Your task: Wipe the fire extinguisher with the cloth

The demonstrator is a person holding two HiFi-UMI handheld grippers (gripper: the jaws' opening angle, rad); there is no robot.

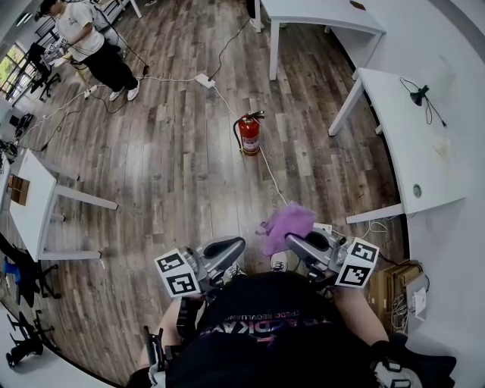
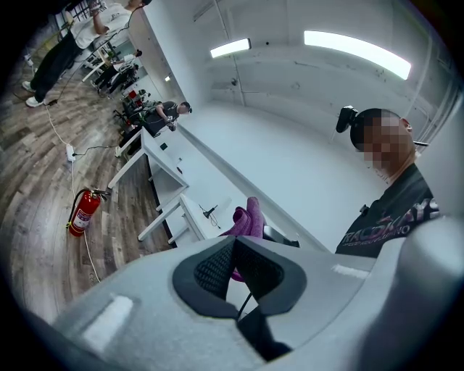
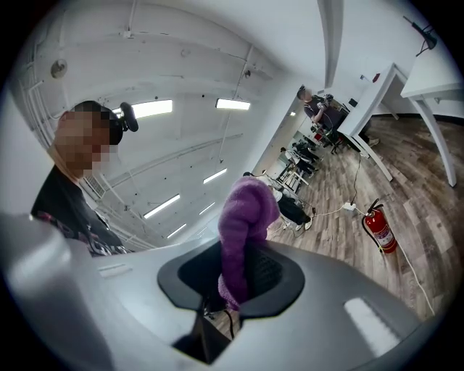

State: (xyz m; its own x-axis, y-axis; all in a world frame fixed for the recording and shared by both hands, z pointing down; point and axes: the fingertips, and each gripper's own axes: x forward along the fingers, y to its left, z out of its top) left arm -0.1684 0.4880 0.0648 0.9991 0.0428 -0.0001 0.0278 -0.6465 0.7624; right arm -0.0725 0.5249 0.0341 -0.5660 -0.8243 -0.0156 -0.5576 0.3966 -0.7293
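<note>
A red fire extinguisher with a black hose stands upright on the wood floor, well ahead of both grippers; it shows small in the left gripper view and the right gripper view. My right gripper is shut on a purple cloth, which sticks up between its pads. My left gripper is shut with nothing between its pads; the purple cloth shows just beyond them. Both grippers point level, close to my body.
White desks stand to the right and another at the back. A white table is at the left. A white cable and power strip run across the floor past the extinguisher. A person stands far back left.
</note>
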